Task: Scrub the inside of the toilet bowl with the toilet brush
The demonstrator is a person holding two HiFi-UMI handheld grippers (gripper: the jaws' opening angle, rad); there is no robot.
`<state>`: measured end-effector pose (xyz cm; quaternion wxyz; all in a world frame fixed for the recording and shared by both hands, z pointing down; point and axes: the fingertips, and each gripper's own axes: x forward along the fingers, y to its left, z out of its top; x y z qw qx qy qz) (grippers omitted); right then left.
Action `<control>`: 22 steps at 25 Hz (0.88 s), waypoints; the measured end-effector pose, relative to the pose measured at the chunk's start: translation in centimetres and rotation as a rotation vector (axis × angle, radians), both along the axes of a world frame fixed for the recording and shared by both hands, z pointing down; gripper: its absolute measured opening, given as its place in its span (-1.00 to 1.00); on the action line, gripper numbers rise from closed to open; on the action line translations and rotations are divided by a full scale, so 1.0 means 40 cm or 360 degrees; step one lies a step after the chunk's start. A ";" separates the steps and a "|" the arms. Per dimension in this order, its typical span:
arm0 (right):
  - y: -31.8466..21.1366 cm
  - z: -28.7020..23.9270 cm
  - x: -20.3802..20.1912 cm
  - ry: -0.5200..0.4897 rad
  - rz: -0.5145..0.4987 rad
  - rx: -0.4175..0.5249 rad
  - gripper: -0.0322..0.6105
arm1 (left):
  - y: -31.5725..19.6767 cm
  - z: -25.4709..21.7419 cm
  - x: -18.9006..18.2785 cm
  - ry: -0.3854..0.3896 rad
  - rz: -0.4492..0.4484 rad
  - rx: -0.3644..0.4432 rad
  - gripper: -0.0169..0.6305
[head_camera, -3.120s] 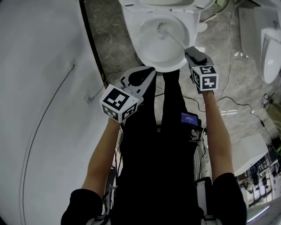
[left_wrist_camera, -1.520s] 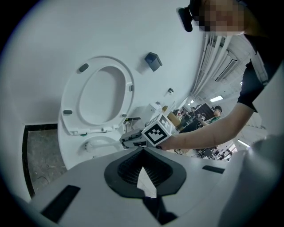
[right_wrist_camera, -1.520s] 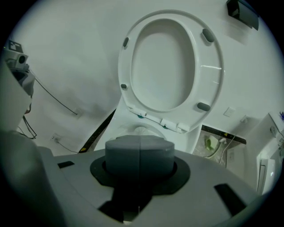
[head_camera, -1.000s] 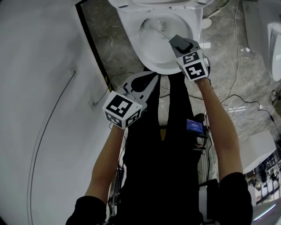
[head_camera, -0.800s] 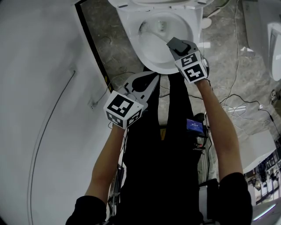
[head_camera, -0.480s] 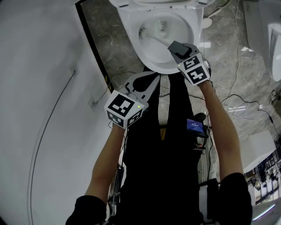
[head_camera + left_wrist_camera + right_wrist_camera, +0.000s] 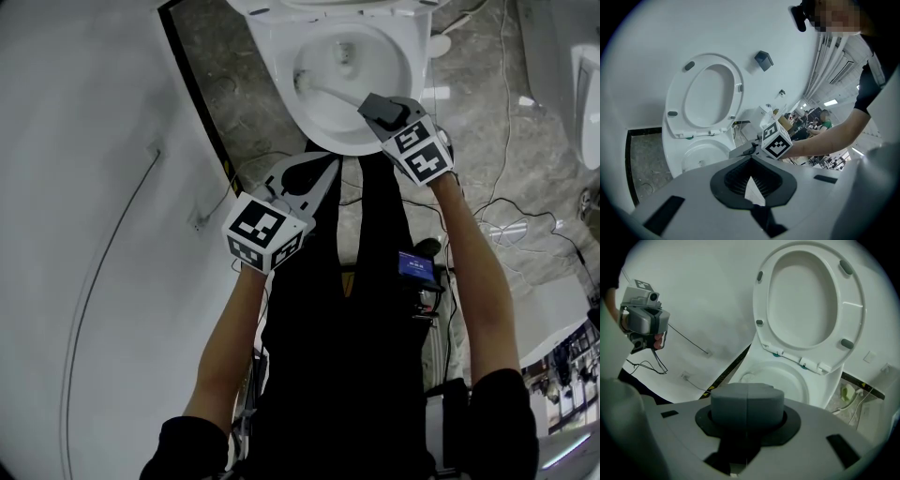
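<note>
The white toilet bowl (image 7: 375,42) lies at the top of the head view, its seat and lid (image 7: 705,96) raised against the wall. My right gripper (image 7: 375,106) hangs over the bowl's near rim, shut on the toilet brush handle (image 7: 339,94). That handle slants down to the brush head (image 7: 302,80) against the bowl's left inner wall. In the right gripper view the closed pads (image 7: 747,399) hide the handle, with the bowl (image 7: 780,378) beyond them. My left gripper (image 7: 328,161) is held below the bowl, open and holding nothing.
A white curved wall (image 7: 84,234) with a black base strip (image 7: 192,94) runs along the left. Cables (image 7: 506,220) trail over the marble floor to the right. Another white fixture (image 7: 586,84) stands at the far right. A small blue-lit device (image 7: 412,267) hangs at the person's waist.
The brush head has swept from the back of the bowl to its left wall. My right gripper has drawn slightly back and right. The left gripper has hardly moved.
</note>
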<state>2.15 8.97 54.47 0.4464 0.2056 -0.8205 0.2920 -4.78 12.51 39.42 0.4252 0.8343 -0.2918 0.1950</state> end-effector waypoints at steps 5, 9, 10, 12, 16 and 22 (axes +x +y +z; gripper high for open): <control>0.031 -0.002 0.009 -0.0022 -0.0052 -0.0049 -0.42 | 0.008 0.005 0.005 -0.0001 0.0012 -0.0017 -0.91; 0.054 0.003 0.022 -0.0019 -0.0090 -0.0063 -0.42 | 0.004 0.010 0.019 0.0004 0.0021 -0.0022 -0.91; 0.060 0.004 0.025 -0.0020 -0.0093 -0.0067 -0.42 | 0.003 0.011 0.022 0.0006 0.0024 -0.0022 -0.91; 0.070 0.003 0.032 -0.0020 -0.0108 -0.0074 -0.42 | 0.000 0.012 0.031 0.0009 0.0032 -0.0024 -0.91; 0.089 0.001 0.048 -0.0014 -0.0168 -0.0090 -0.42 | -0.005 0.010 0.045 0.0010 0.0050 -0.0028 -0.91; 0.115 -0.001 0.066 -0.0004 -0.0238 -0.0121 -0.42 | -0.006 0.016 0.048 0.0009 0.0062 -0.0034 -0.91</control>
